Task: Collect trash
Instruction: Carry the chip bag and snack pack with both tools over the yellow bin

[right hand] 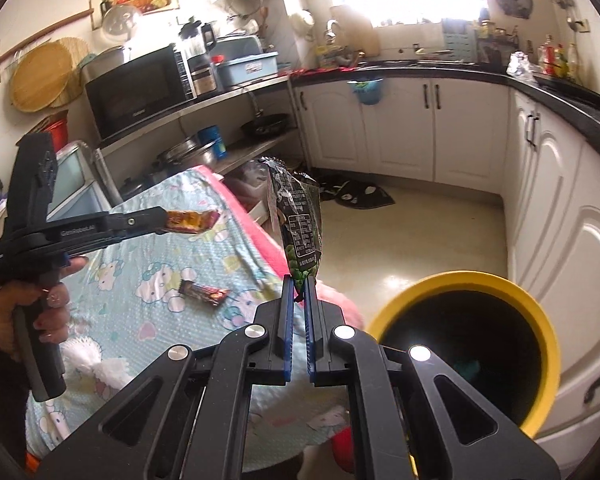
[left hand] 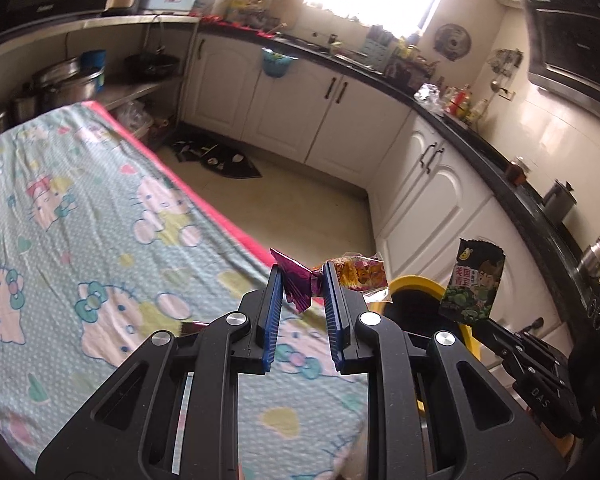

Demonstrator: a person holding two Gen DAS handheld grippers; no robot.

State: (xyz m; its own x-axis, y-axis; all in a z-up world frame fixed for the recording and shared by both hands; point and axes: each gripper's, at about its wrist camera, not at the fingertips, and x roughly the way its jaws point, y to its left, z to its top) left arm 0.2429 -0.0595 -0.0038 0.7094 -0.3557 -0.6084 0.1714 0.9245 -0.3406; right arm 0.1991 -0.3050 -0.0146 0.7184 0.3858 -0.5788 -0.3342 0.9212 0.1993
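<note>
My left gripper [left hand: 302, 276] is shut on a crinkled magenta and orange candy wrapper [left hand: 356, 274], held in the air over the right edge of the table. From the right wrist view, that left gripper [right hand: 165, 218] shows at the left with the wrapper [right hand: 192, 220] sticking out of its tips. My right gripper [right hand: 299, 285] is shut on the lower edge of a green and black pea snack bag [right hand: 298, 216], which stands upright above the pads. The bag [left hand: 473, 282] hangs beside the yellow-rimmed bin [right hand: 472, 280]. Another small wrapper [right hand: 206, 293] lies on the table.
The table wears a pale blue cartoon-cat cloth [left hand: 100, 220] with a pink edge. The bin [left hand: 416, 282] stands on the floor at the table's right corner, its inside dark. White cabinets [right hand: 560, 208] under a black counter line the room. A hand [right hand: 24, 312] grips the left tool's handle.
</note>
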